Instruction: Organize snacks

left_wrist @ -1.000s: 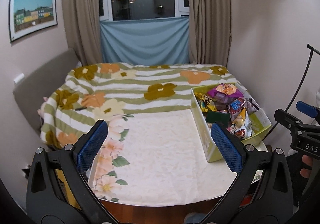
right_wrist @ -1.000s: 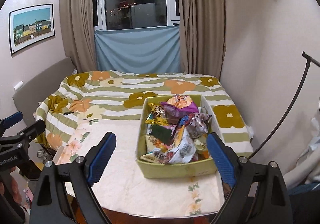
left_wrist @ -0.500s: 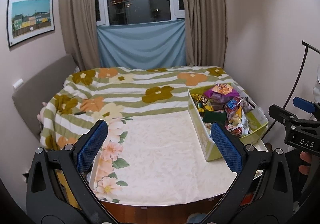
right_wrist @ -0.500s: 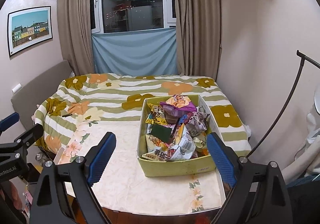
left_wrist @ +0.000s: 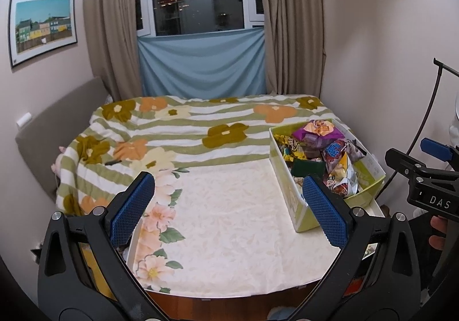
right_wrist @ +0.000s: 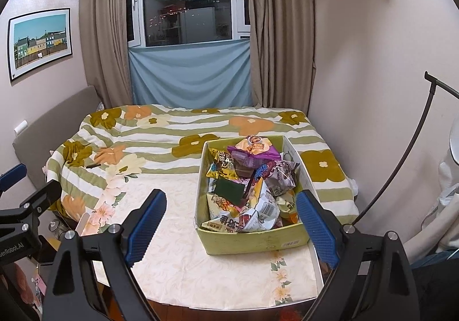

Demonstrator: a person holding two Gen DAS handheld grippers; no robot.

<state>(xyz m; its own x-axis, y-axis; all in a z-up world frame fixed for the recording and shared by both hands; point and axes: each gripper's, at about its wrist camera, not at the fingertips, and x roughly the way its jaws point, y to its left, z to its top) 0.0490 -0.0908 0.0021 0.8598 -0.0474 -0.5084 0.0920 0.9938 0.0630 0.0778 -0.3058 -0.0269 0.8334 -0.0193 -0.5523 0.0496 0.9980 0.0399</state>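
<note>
The bed (right_wrist: 172,126) with the flowered cover fills the far part of both views, well beyond my jaws, with nothing of the task on it that I can see. Nearer is the table (left_wrist: 229,220) under a cream cloth; its bare stretch lies straight ahead between the left gripper (left_wrist: 229,205) jaws, with no loose packets there.

The green box (right_wrist: 252,243) sits on the table just ahead of the right gripper (right_wrist: 231,226), mostly between its jaws and reaching toward the right-hand one. From the left gripper, the box is out past the right-hand jaw.

The snacks (right_wrist: 246,192) are all inside the box, heaped in a jumble: a purple bag (right_wrist: 254,149) at the far end, a dark green packet (right_wrist: 229,187) mid-pile, and white and yellow packets (right_wrist: 243,219) against the near wall. None lie outside it in either view.

Both grippers' jaws are spread wide and hold nothing. Both hang back over the near table edge, clear of the box.

Progress: this fits two readings. If organizing means gathering snacks into the box, they already lie there and little seems left. If it means sorting the heap out onto the cloth or into order, the pile is still mixed and most of it remains. I can't tell which from this moment.
</note>
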